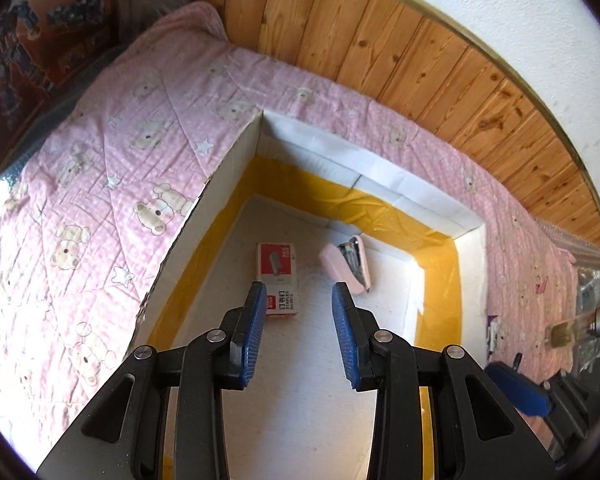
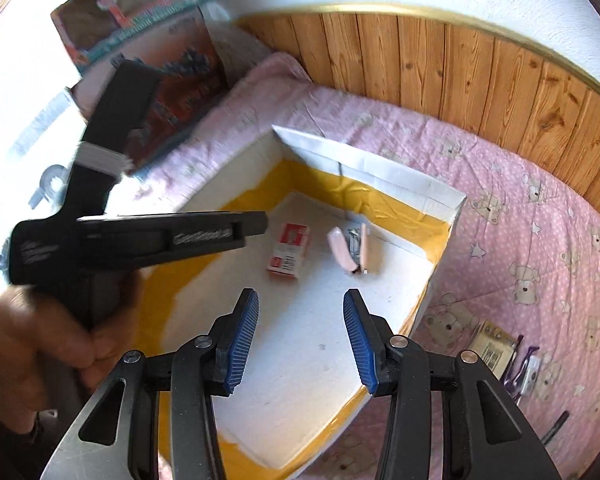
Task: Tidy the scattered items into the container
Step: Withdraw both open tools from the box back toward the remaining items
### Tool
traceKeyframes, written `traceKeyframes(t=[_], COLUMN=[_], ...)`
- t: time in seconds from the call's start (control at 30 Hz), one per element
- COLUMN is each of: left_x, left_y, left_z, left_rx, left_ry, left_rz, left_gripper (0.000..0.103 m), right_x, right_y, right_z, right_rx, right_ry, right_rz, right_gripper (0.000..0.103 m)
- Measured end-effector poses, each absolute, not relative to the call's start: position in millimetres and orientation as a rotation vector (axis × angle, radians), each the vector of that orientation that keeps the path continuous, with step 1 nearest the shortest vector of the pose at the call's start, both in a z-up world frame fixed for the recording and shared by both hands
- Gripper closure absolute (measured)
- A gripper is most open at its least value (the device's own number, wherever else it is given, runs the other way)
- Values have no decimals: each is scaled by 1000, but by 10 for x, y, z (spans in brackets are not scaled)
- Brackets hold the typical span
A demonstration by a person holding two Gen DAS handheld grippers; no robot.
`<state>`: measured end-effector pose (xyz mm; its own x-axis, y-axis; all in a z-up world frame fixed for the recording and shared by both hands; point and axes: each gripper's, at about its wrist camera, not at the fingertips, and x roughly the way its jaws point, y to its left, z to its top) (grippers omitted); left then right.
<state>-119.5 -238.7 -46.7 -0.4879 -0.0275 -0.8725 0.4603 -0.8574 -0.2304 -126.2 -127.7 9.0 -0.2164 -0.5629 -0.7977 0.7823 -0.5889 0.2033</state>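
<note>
The left gripper (image 1: 298, 294) hangs over the white box (image 1: 228, 160) with its blue pads apart and nothing between them. The right gripper (image 2: 300, 300) stands likewise — jaws wide, empty — above the box's near edge.

The box, white-walled with yellow tape around its floor, sits on a pink bear-print quilt (image 1: 100, 168) near the wood-panelled wall (image 1: 380, 48). Inside, on the floor towards the far wall, lie a red-and-white box of staples (image 1: 278, 268) and, just beside it but apart, a pink stapler (image 1: 346, 268) lying open.

In the right wrist view a hand (image 2: 40, 344) grips the black handle of the left gripper at the box's left side. Still out on the quilt, off the box's right wall, lie a small packet (image 2: 492, 346) and some purple-and-white items (image 2: 526, 368), too small to identify.
</note>
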Motion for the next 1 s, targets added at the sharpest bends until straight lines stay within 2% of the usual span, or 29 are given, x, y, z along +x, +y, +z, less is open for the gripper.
traceKeyframes(t=[0.4,0.63,0.8,1.0], left_x=[-663,-444,-391,-410], left_y=[-2090,-1684,-1262,-694], left_z=[-72,112,136,59], left_rx=[1279,1211,1241,1334], left_ry=[661,659,608,485], left_rz=[-2480,-2547,-2645,-2756], left_gripper=[67,67,67,67], right_x=[-506,-38,5,-271], right_y=[-434,-32,282,786], right_z=[444,551,506,233], right_rx=[831,689,703,861], right_ry=[47,28,-40,-150], right_rz=[-1913,-1937,-1953,-2036], right_gripper=[57,57,57,57])
